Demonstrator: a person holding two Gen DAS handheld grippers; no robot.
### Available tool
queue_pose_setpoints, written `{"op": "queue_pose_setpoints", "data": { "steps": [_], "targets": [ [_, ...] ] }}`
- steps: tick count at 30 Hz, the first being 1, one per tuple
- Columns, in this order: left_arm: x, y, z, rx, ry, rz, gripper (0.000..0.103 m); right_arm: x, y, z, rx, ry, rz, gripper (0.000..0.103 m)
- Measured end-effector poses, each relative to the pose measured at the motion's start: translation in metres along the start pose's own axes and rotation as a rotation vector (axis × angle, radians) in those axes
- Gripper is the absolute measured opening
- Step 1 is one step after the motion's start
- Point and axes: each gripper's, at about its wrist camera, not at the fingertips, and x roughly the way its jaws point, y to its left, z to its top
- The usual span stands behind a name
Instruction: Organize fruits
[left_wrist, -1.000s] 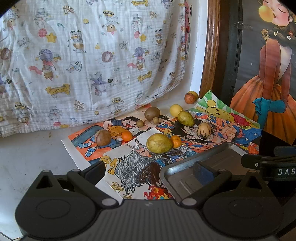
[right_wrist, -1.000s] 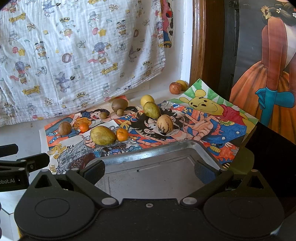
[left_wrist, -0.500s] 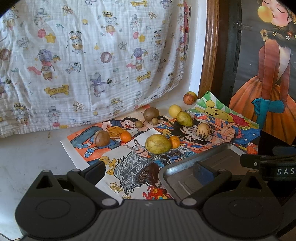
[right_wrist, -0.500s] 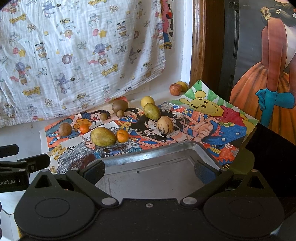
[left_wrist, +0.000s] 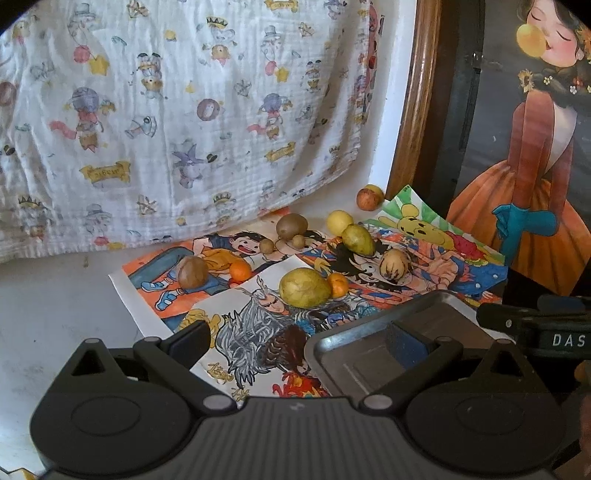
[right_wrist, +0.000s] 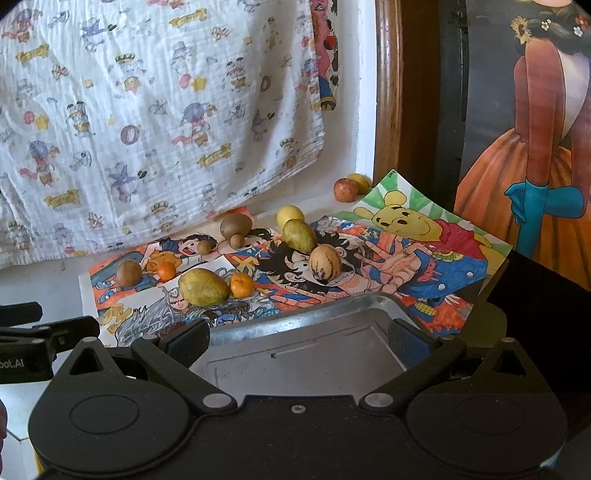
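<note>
Several fruits lie scattered on colourful cartoon drawings (left_wrist: 258, 325). A large yellow-green mango (left_wrist: 304, 288) touches an orange (left_wrist: 338, 285); a brown fruit (left_wrist: 192, 271) sits beside a second orange (left_wrist: 240, 272). Farther back are a kiwi (left_wrist: 291, 226), a lemon (left_wrist: 340, 221), a green pear-shaped fruit (left_wrist: 357, 240), a tan spotted fruit (left_wrist: 395, 264) and an apple (left_wrist: 368, 197). A metal tray (right_wrist: 332, 310) lies nearest, holding nothing. My left gripper (left_wrist: 299, 339) hovers open over the tray's left corner. My right gripper (right_wrist: 299, 338) stands open over the tray (left_wrist: 369, 332), well short of the mango (right_wrist: 203, 287).
A cartoon-print white cloth (left_wrist: 184, 110) hangs behind the fruits. A wooden frame (left_wrist: 417, 110) and a painted panel of a figure in an orange dress (left_wrist: 535, 184) stand at the right. Bare white surface (left_wrist: 55, 302) extends to the left of the drawings.
Both cameras have drifted slightly: the scene slid a little left in the left wrist view and a little down in the right wrist view. No fruit has moved.
</note>
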Motion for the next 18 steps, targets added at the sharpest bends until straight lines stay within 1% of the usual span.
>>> {"op": "queue_pose_setpoints", "data": {
  "steps": [2,4,5,8,10,11,12,13,14,16,18],
  "targets": [
    [0.001,0.001,0.0,-0.02,0.008,-0.026,0.103,0.0,-0.001,-0.001,0.006,-0.006,0.008,0.103],
    [0.001,0.005,-0.001,-0.046,0.0,-0.039,0.103,0.0,-0.002,-0.001,0.008,-0.011,0.014,0.103],
    [0.001,0.007,-0.001,-0.075,-0.011,-0.054,0.103,-0.001,-0.002,-0.001,0.007,-0.015,0.017,0.103],
    [0.006,0.013,0.0,-0.082,0.014,-0.04,0.103,-0.003,-0.002,-0.002,0.007,-0.032,0.026,0.103],
    [0.009,0.02,-0.001,-0.112,0.001,-0.041,0.103,-0.004,-0.003,-0.002,0.015,-0.043,0.05,0.103],
    [0.01,0.024,-0.001,-0.134,-0.005,-0.032,0.103,-0.003,-0.003,-0.001,0.019,-0.041,0.061,0.103],
    [0.014,0.027,0.0,-0.142,0.025,-0.003,0.103,-0.002,-0.003,0.0,0.021,-0.04,0.076,0.103],
    [0.019,0.031,0.002,-0.151,0.056,0.003,0.103,-0.001,-0.003,0.001,0.021,-0.04,0.085,0.103],
    [0.023,0.034,0.003,-0.142,0.067,0.009,0.103,0.0,-0.003,0.002,0.021,-0.038,0.091,0.103],
    [0.028,0.037,0.004,-0.097,0.066,0.059,0.103,0.003,-0.001,0.005,0.02,-0.033,0.107,0.103],
    [0.039,0.039,0.008,-0.043,0.109,0.106,0.103,0.007,0.003,0.009,0.01,-0.022,0.117,0.103]
  ]
}}
